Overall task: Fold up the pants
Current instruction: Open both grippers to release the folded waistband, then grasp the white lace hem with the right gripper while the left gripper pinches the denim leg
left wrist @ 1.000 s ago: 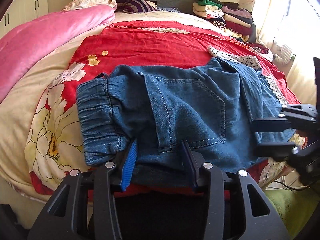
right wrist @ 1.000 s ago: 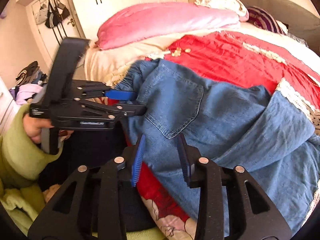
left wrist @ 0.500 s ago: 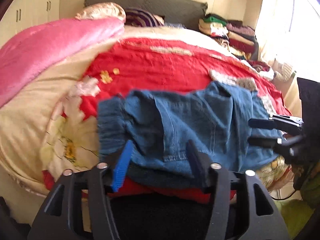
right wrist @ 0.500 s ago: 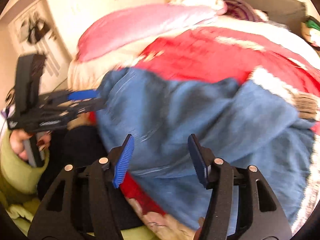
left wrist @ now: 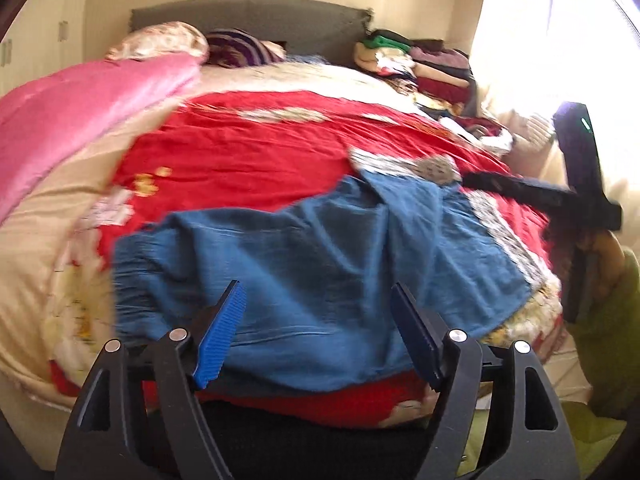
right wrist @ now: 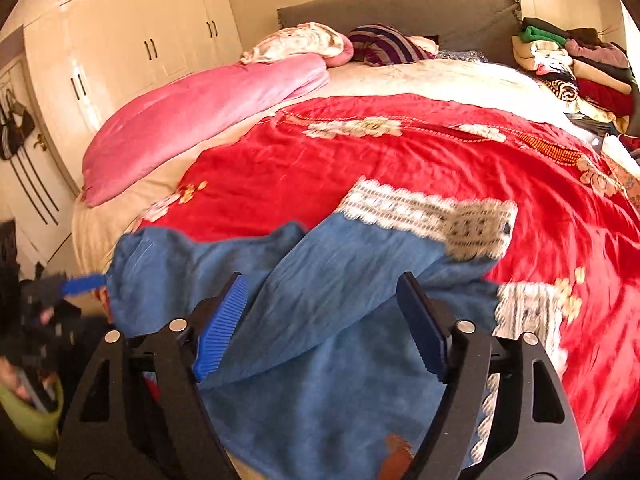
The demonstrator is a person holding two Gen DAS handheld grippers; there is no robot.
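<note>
Clearly soft, limp denim pants (right wrist: 332, 280) with lace cuffs, sprawled on the red bedspread (right wrist: 360, 160) at six o'clock, best pinched at waistband or hems, with left claw (left wrist: 316, 336) and right claw (right wrist: 320, 324) spread apart, empty.

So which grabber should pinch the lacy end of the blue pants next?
Probably the right gripper. It's open, and the lace-trimmed cuff of the pants lies just ahead of it. The left gripper, also open, faces the elastic waistband end, farther from the lace.
</note>
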